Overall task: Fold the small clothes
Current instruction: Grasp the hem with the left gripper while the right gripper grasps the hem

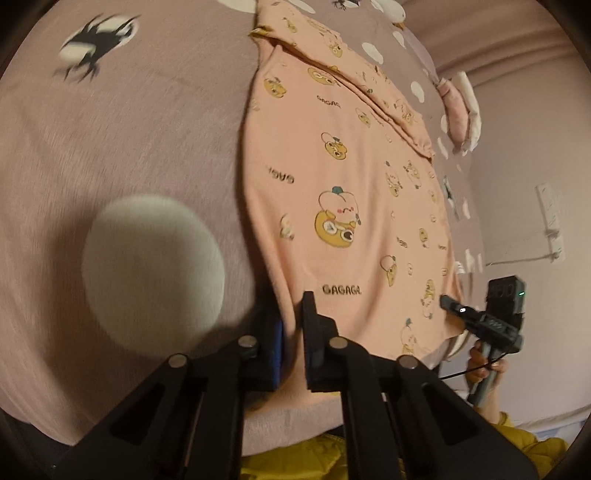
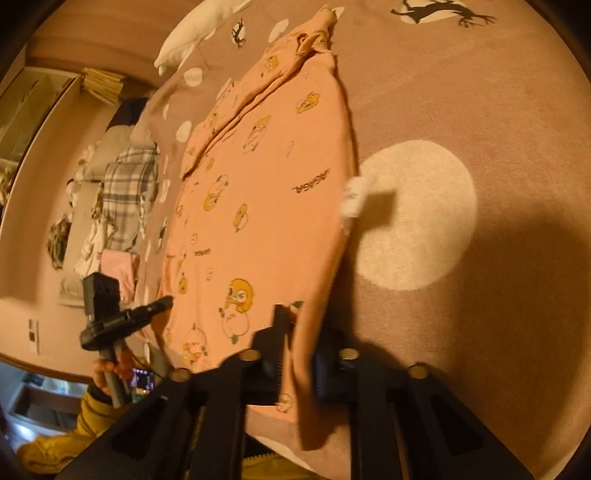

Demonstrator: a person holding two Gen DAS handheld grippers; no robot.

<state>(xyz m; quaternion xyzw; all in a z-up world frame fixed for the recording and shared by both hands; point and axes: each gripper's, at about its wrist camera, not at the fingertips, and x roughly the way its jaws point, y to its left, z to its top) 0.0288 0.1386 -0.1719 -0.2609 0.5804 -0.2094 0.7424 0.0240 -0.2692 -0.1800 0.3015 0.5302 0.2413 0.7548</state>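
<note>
A small peach shirt with cartoon prints lies on a mauve bedspread, one sleeve folded across its far end. My left gripper is shut on the shirt's near left hem corner. My right gripper is shut on the near right hem corner, where the shirt lifts off the bed. A white care label sticks out from the shirt's right edge. The right gripper also shows in the left wrist view, and the left gripper in the right wrist view.
The bedspread has large white dots and black figures. A white pillow lies at the far end. Plaid and pink clothes are piled beside the bed. A yellow sleeve is near the bottom.
</note>
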